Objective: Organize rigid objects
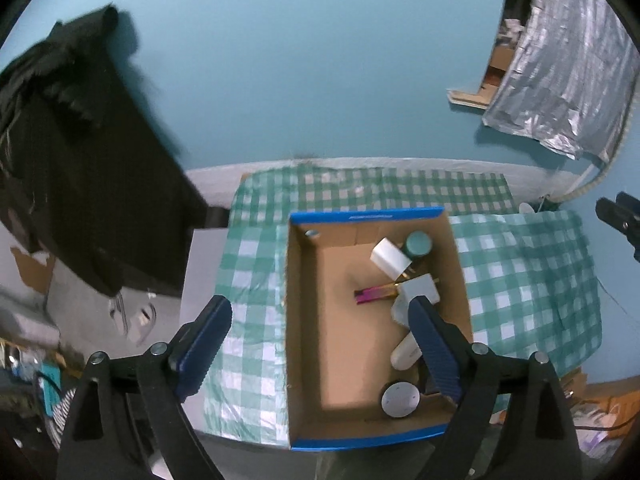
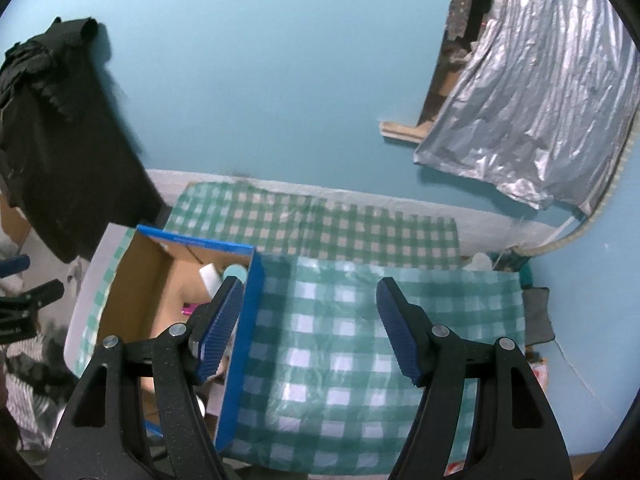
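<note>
A: Sorting looked close to finished. Both grippers hung above the tabletop with nothing in them: the left gripper [image 1: 320, 332] spread wide over the cardboard box [image 1: 304, 320], the right gripper [image 2: 310, 320] parted over bare checked cloth [image 2: 340, 360].

B: Where had the things ended up?

A: Inside the box, along its right wall. A white block [image 1: 387, 259] and a teal-capped jar [image 1: 418, 244] lay at the far end, a pink and gold stick [image 1: 374, 293] and a grey block [image 1: 420, 288] in the middle, a cream tube [image 1: 406, 354] and a round white disc [image 1: 400, 398] near. A small round piece [image 1: 313, 233] sat alone in the far left corner.

B: So what did the next move call for?

A: I judged a search for leftovers. None showed on the cloth in either view, so the hands could simply draw away; otherwise, a reach to whatever remained outside.

B: And the room?

A: Green and white checks covered the tabletop against a blue wall [image 1: 300, 60]. Dark cloth [image 1: 72, 160] hung at the left, crinkled silver sheeting [image 1: 560, 80] at the right.
</note>
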The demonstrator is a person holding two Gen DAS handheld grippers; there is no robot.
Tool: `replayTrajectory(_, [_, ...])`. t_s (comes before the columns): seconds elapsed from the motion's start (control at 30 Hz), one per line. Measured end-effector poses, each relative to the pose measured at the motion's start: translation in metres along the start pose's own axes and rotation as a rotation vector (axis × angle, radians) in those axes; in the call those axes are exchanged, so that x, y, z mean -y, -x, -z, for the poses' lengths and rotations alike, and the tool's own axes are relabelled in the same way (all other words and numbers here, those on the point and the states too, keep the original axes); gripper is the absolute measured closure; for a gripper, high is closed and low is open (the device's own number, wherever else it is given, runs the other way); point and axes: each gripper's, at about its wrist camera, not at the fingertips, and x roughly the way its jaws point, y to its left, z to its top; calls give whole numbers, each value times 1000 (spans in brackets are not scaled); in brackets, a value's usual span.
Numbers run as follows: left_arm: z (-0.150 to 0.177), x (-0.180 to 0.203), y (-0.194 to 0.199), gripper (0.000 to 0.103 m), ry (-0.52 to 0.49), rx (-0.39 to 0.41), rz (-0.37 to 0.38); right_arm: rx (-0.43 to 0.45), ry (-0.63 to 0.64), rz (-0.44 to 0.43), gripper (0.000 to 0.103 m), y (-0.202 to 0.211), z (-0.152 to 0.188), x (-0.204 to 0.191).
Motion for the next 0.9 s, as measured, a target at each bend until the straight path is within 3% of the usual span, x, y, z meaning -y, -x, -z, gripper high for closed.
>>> replayTrajectory(0.3, [-1,27,17,9,-44,52,2,30,-21,16,34,15,6,11])
replayTrajectory(0.5, [-3,37,22,2,-72,80,5,41,-33,31,34,19,7,16])
replayTrajectory(0.9, [-8,38,22,2,-80,73,15,35,-48,33,34,20,9,19])
